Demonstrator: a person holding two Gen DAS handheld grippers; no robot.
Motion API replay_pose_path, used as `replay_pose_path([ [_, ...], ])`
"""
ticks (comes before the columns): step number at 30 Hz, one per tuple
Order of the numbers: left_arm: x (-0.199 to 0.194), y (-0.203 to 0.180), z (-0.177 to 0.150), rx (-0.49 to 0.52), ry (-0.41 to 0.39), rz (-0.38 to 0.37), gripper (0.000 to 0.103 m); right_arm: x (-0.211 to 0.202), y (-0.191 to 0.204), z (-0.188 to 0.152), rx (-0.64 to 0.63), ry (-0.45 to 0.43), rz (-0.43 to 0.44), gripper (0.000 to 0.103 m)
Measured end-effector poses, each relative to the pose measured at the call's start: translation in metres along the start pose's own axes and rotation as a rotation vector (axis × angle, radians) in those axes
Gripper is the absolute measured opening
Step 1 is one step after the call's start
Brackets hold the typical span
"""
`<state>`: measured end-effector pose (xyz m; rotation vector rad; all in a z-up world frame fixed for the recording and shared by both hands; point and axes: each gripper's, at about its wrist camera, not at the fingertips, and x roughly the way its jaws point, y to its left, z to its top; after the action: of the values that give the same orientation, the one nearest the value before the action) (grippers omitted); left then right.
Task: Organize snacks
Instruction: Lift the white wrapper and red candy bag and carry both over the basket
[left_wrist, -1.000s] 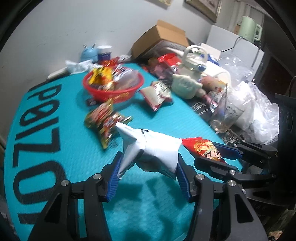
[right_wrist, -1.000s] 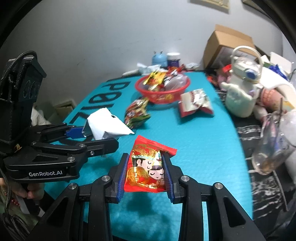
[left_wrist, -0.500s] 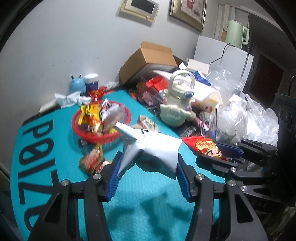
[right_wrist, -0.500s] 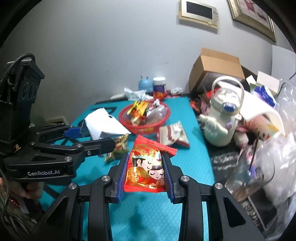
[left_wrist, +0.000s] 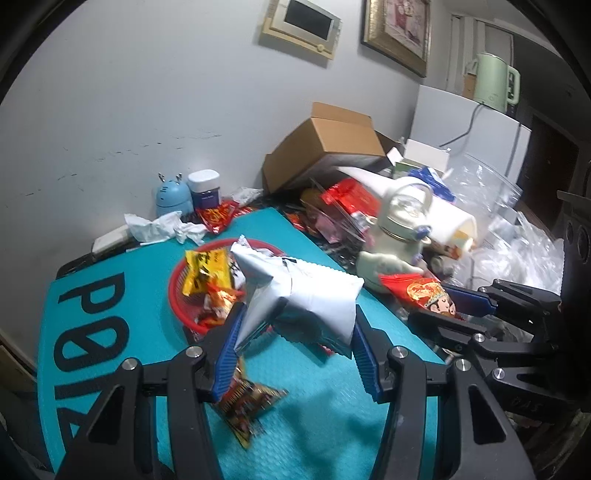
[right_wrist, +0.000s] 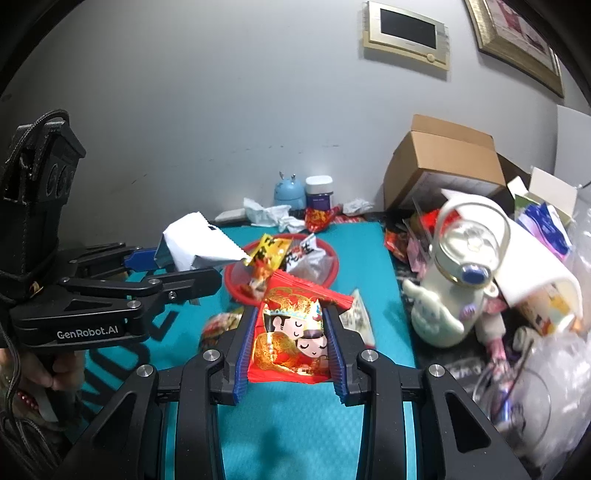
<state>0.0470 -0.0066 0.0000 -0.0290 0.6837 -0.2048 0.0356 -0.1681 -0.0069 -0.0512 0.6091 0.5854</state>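
Both lifted off the teal mat (left_wrist: 325, 406) since a second ago, now nearer the red basket (right_wrist: 328, 273). Left gripper (left_wrist: 295, 350) clamped on white packet (left_wrist: 306, 295), right gripper (right_wrist: 290, 350) clamped on red packet (right_wrist: 291, 332), both packets airborne. Probably drop-off into basket next.

Ahead of you stands a plain grey wall (right_wrist: 207, 110) bearing a small framed screen panel (right_wrist: 406, 35) and a gilt-framed picture (left_wrist: 397, 31). To your right, a pale green kettle (left_wrist: 495, 83) sits atop a white cabinet (left_wrist: 472, 133). The desk (left_wrist: 332, 398) wears a teal mat.

Clutter (right_wrist: 480, 280) right of basket (right_wrist: 332, 266); mat's (right_wrist: 295, 424) near end bare.
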Motion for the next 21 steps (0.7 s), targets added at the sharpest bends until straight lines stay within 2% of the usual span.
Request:
replay_pose_path([
  [11, 0.051, 0.038, 0.017, -0.023, 0.042, 0.056, 0.054, 0.057, -0.007, 0.030, -0.003, 0.014, 0.012, 0.035],
  [21, 0.089, 0.079, 0.013, -0.073, 0.086, 0.115, 0.054, 0.107, 0.000, 0.041, -0.035, 0.021, 0.041, 0.035],
])
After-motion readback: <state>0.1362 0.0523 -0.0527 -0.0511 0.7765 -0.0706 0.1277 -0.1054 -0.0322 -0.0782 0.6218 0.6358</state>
